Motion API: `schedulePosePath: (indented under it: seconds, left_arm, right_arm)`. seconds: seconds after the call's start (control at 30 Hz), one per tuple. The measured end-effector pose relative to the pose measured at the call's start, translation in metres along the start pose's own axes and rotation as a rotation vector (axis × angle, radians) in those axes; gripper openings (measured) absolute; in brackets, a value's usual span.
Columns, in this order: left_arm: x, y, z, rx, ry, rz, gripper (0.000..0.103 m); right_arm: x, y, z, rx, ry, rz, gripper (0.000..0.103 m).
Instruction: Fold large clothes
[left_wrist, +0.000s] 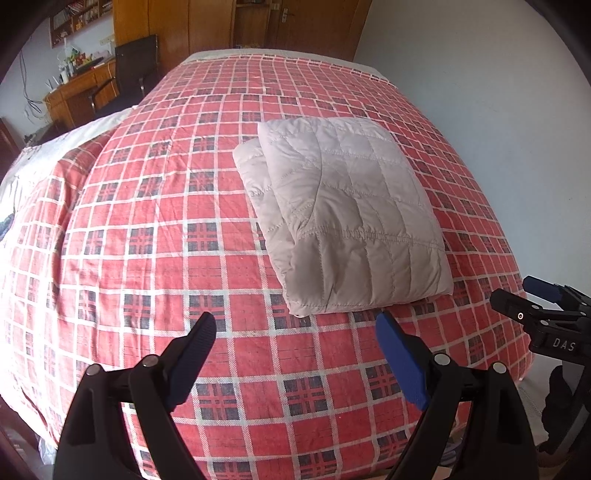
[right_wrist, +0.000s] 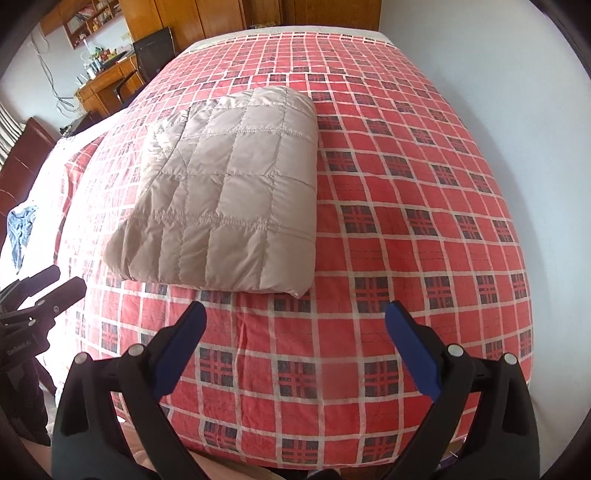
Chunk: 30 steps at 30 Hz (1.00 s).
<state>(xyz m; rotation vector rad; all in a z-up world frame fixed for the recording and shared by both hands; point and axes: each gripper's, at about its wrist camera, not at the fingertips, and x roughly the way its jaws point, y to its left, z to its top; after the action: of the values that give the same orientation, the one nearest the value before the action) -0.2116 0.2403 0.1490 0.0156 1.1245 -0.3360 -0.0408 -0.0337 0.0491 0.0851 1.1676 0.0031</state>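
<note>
Scene: a bed (left_wrist: 147, 229) covered in a red plaid sheet, seen from its foot by two hand-held grippers.
Garment: a beige quilted jacket (left_wrist: 343, 214) lies folded into a thick, roughly square bundle on the sheet, near the foot of the bed and toward the right-hand wall as the left camera sees it.
Why it sits so: the layers are stacked flat on a bare stretch of sheet, so the bundle holds its shape without being held.
Loose part: on its far left side a lower layer pokes out past the top layer, so the edges are not quite flush.
Left gripper (left_wrist: 295, 325): jaws spread wide, holding nothing, hovering over the sheet just short of the bundle's near edge.
Right gripper (right_wrist: 295, 314): jaws also spread wide and empty, near the bundle's near right corner, apart from the fabric.
Why both hang back: neither touches the jacket, which suggests it has been let go and the folding is done or nearly so.
Judgement: at most, the protruding layer may want tucking in.
Surroundings: a wooden desk (right_wrist: 107, 83) and a dark chair (right_wrist: 155, 51) stand beyond the bed's far left; a white wall (left_wrist: 480, 74) runs along the right.
</note>
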Motion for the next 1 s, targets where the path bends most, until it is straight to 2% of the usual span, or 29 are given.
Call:
schedulePosePath:
  seconds: [1.0]
  left_arm:
    - [0.0027,-0.0014,0.0,0.011,0.003,0.019,0.088]
  right_arm:
    - [-0.0005,0.0006,0.0034,-0.012,-0.017,-0.021,0.097]
